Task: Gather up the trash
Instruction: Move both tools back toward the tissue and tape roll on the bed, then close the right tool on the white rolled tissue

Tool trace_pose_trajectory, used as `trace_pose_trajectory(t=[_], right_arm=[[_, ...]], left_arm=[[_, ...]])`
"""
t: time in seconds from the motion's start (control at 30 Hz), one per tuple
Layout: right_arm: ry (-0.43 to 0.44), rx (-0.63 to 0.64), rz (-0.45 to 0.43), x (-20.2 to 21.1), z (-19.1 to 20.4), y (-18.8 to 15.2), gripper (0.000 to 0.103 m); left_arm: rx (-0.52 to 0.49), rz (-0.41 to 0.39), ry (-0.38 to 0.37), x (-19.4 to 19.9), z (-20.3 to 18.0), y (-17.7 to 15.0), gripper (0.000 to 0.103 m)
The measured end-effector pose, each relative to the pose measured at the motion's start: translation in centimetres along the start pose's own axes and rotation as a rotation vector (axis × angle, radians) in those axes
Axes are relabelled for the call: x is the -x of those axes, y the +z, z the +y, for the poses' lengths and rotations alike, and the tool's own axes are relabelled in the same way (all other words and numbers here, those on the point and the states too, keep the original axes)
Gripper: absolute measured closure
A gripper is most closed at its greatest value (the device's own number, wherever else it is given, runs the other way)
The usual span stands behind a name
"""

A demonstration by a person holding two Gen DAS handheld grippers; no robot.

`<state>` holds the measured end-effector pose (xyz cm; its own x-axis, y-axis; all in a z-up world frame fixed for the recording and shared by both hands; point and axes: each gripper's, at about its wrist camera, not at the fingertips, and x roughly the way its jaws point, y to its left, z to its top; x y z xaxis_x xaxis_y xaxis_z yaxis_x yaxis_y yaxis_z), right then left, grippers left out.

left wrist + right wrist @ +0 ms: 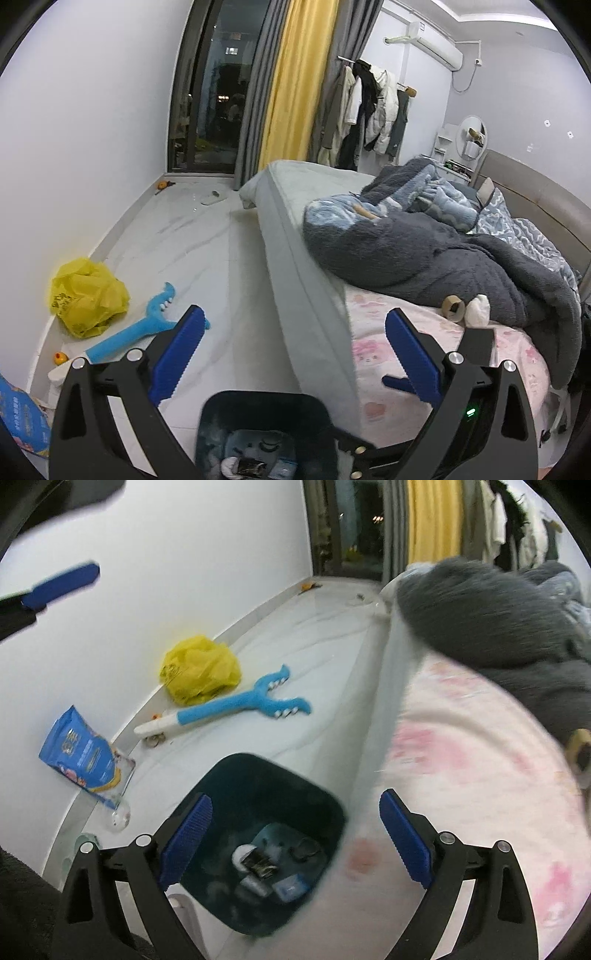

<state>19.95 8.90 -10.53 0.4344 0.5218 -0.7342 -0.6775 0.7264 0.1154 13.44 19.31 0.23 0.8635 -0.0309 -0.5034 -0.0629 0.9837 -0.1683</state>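
**Beside the bed: both grippers empty above the bin, next pieces on the bedspread**

On the pink-printed sheet (424,354), right of the left gripper (295,354) and further out than its fingertips, lie a cardboard tube (453,306) and, touching it on its right, a crumpled white wad (478,310), probably tissue. The tube lies on its side with its open end turned toward the camera, so its long axis runs roughly away from the fingers, toward the grey blanket (443,254) just behind it. In the right wrist view the tube (580,747) shows only at the far right edge, blurred.

Left gripper: jaws spread wide, nothing between the blue pads (184,347). Right gripper (295,845): jaws also spread, nothing between them; the view looks straight down into the bin. One of its blue pads (397,384) shows in the left wrist view, low and right of centre.

Judgement: the right gripper appears to be on the bed side, so it is likely the nearer one to the tube. A reach to the right and forward is needed, with the jaws set across the tube's width.

Container: dark trash bin (258,834) on the white tile floor (295,635), against the mattress edge. It already holds several pieces: a white round item, a dark crinkled wrapper, a small blue packet, others too dim to name. Well short of full.

Elsewhere on the floor, by the wall: a yellow plastic bag (199,674), a blue toy grabber (240,705), a blue snack bag (79,755). These may also be trash; I cannot tell.
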Motion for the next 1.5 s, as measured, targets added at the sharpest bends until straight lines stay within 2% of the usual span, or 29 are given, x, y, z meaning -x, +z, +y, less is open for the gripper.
trace_pose_trajectory(t=[0.23,0.8,1.03,1.27,1.5], right_arm=[[-0.081,-0.052,-0.073,3.5,-5.2,-0.2,0.01],[-0.299,-0.158,-0.163,8.5,-16.7,-1.9,0.007],[-0.337,-0.191,-0.137,8.7,-20.5,-2.8,0.007],[-0.278,-0.266,-0.111,8.6,-23.9,-3.6,0.007],[-0.189,-0.312,-0.075,8.0,-26.1,-4.2,0.037]], left_arm=[[0.011,0.027,-0.058,-1.6,-3.3,0.1,0.004],[0.028,0.123,-0.133,-7.1,-8.6,0.0,0.004],[0.078,0.151,-0.17,-9.4,-10.3,0.5,0.004],[0.085,0.173,-0.184,-11.7,-12.5,0.3,0.004],[0.11,0.219,-0.216,-14.5,-14.5,-0.3,0.004]])
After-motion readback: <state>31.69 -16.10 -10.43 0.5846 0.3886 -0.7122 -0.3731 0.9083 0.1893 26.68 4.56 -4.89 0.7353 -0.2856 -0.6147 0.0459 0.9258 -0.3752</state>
